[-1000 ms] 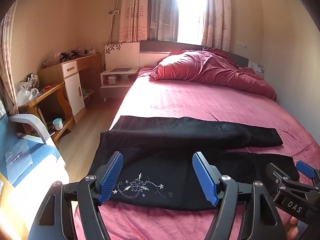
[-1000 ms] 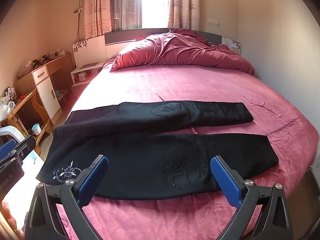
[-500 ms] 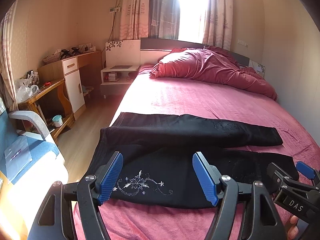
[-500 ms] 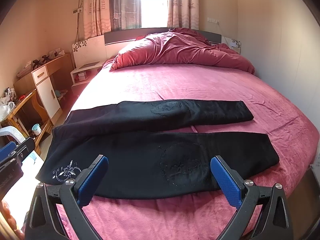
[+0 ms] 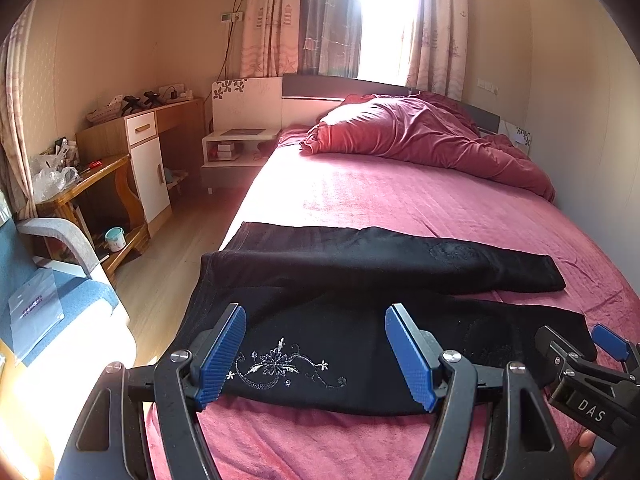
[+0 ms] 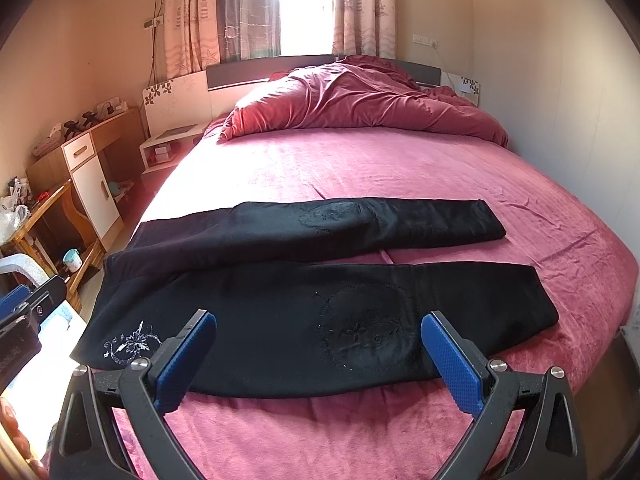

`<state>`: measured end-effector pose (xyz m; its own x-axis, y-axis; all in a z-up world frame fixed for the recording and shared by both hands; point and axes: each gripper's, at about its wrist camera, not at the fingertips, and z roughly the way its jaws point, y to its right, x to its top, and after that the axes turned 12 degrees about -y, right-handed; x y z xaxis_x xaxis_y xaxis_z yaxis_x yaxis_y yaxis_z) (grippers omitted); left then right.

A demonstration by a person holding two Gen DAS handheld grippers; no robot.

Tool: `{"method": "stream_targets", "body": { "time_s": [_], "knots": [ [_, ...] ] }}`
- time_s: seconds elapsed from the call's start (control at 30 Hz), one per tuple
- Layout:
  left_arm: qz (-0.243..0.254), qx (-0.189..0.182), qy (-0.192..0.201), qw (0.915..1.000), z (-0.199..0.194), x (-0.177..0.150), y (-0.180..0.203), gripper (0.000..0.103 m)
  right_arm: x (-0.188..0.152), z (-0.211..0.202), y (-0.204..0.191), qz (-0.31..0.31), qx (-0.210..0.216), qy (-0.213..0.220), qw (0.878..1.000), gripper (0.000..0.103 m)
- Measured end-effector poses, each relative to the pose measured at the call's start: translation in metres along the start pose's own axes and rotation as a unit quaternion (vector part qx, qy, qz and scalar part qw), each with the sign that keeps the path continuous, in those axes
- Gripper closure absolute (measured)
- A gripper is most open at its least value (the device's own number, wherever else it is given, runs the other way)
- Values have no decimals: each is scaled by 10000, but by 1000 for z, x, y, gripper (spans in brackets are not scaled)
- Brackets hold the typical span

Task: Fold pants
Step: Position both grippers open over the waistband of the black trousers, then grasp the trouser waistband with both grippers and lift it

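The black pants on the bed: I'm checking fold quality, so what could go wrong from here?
The black embroidered pants lie with legs splayed apart, so folding now may misalign them. Both the left gripper and right gripper hover open near the edge of the plush pink bedspread; a deep pinch might grab it too.

The pants (image 6: 304,300) lie across the near end of the bed (image 6: 400,168), waist at the left, legs extending right. The quilt (image 6: 360,100) is heaped at the far end, behind the pants. The left claw (image 5: 316,356) and right claw (image 6: 316,360) hover over the pants' near edge.
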<state>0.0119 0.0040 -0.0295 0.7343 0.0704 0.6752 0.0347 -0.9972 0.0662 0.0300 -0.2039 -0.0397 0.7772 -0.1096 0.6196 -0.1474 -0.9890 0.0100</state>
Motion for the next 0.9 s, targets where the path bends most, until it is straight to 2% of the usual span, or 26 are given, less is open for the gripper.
{"method": "stream_targets", "body": {
  "time_s": [0.5,0.9],
  "knots": [
    [7,26,-42,10000,0,-2,0,29,-3,5,3,18,-13,-86,10000,0],
    [63,-31,-244,9997,11,-5,1,29,-8,19,9,99,-8,-294,9995,0]
  ]
}}
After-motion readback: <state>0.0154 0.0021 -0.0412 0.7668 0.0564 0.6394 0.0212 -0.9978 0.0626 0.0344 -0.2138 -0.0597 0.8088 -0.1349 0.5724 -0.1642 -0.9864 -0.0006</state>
